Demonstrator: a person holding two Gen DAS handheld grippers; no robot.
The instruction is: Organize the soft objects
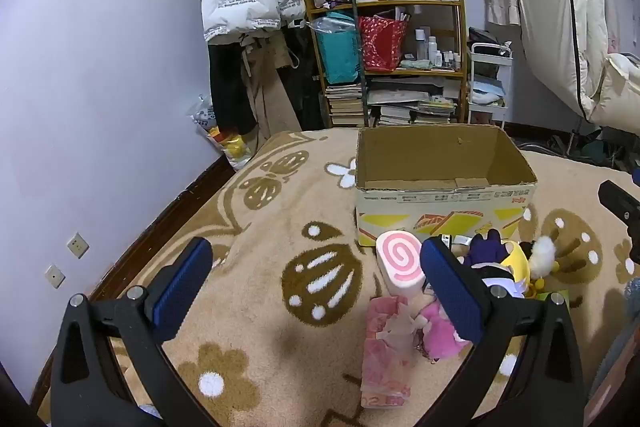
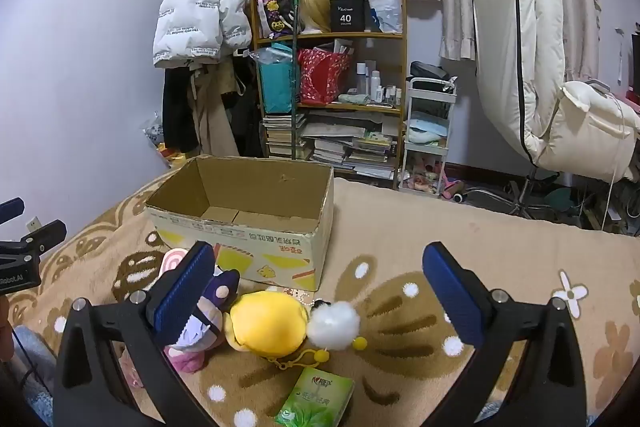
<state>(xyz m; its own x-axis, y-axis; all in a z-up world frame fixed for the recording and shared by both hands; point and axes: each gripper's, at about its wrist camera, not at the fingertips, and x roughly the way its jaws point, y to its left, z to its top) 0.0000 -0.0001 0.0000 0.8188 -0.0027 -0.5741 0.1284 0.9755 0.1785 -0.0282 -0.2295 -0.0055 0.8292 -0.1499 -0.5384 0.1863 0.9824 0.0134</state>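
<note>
Now, left gripper (image 1: 316,283): jaws wide apart, nothing between them, hovering over the tan plush blanket (image 1: 280,227) with brown-and-white flower pattern.
Right gripper (image 2: 318,291): jaws spread wide, empty, above the toys.
Open cardboard box (image 2: 248,227): upright on the blanket, empty inside.
Soft objects: pink swirl-roll cushion (image 1: 400,261) just before the box; purple plush doll (image 2: 208,323), yellow plush toy (image 2: 268,323) and white pom-pom (image 2: 334,323) clustered beside it.
Green tissue pack (image 2: 316,403): nearer the camera.
</note>
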